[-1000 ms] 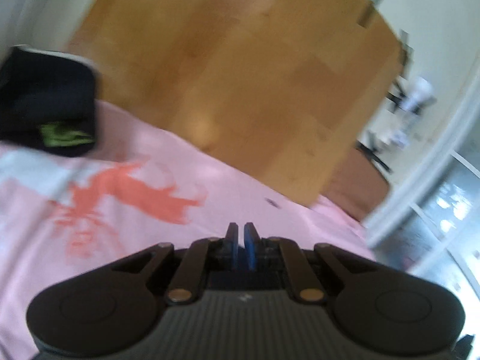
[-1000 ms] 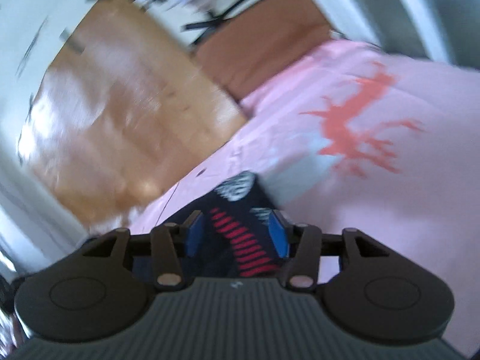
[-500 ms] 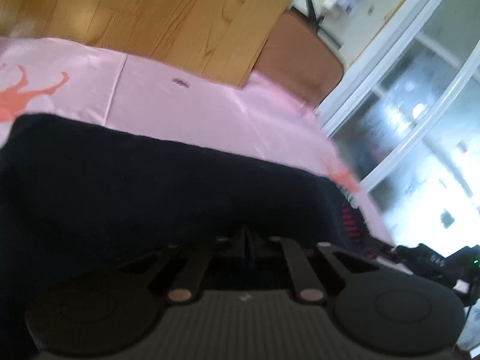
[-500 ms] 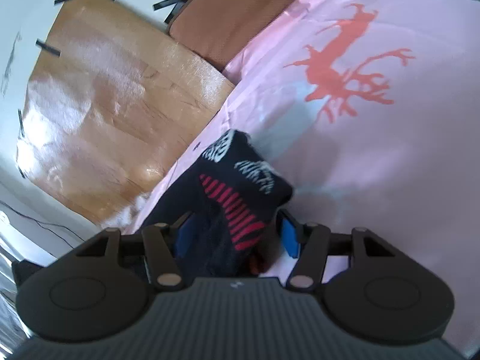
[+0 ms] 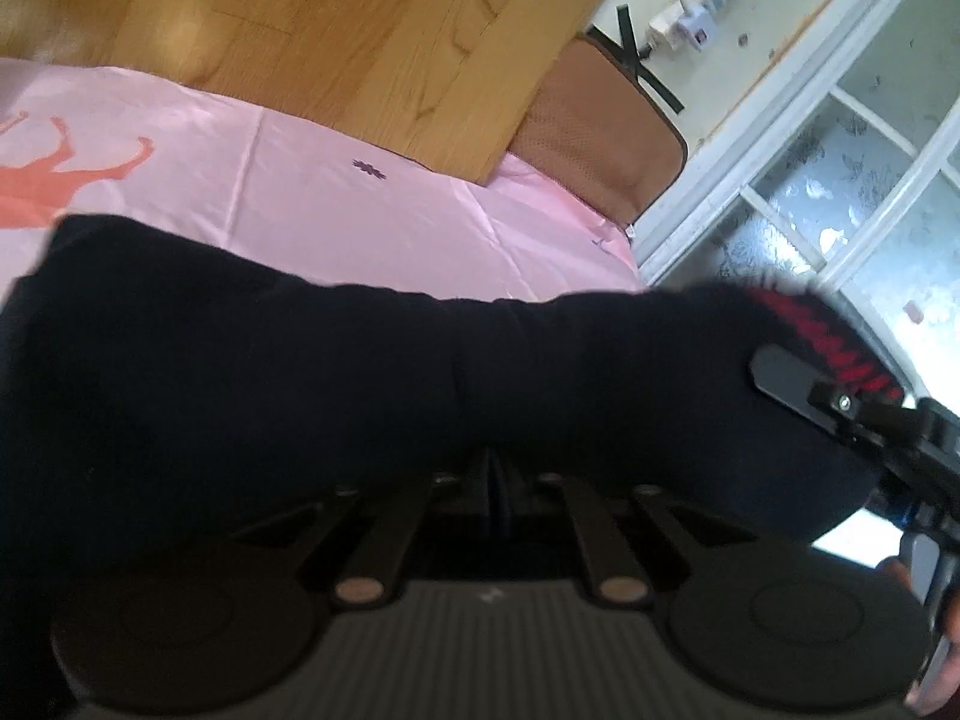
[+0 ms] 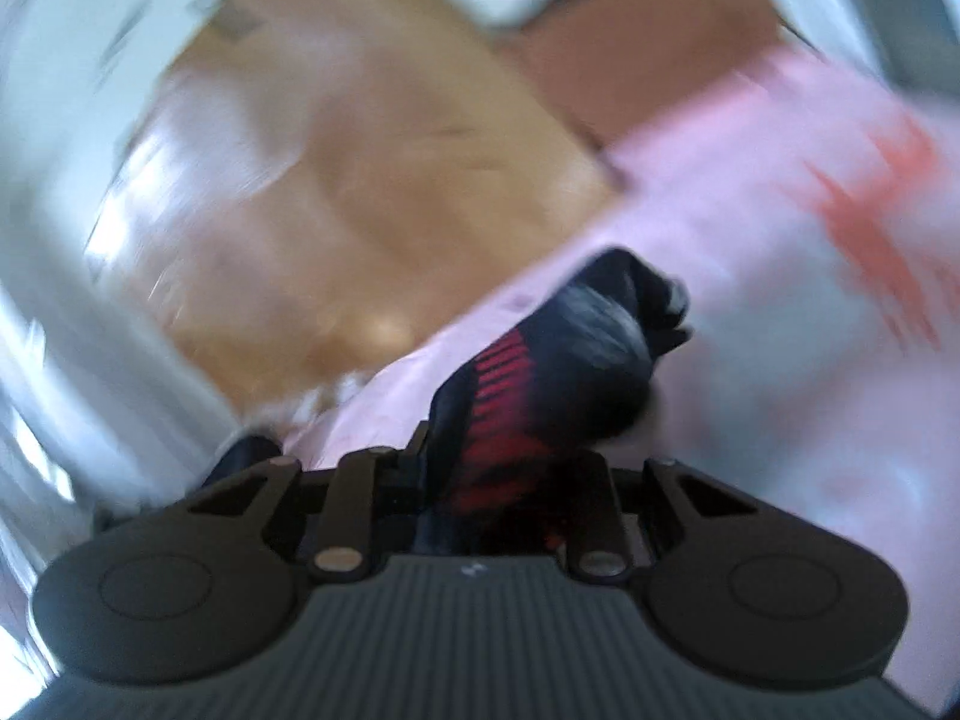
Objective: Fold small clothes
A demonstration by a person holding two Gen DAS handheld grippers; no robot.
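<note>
Left gripper (image 5: 493,468): we see our fingers pressed together on the dark sock (image 5: 360,372)
Right gripper (image 6: 492,480): we clamp its red-striped end
Sock: stretched between us above the pink sheet (image 5: 372,210)

Black sock (image 5: 360,372) with red stripes, pink sheet (image 5: 372,204) with orange print

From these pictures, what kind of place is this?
Probably a home room, perhaps a bedroom: a pink sheet with red deer print, a wooden floor, and a frosted glass door.
</note>
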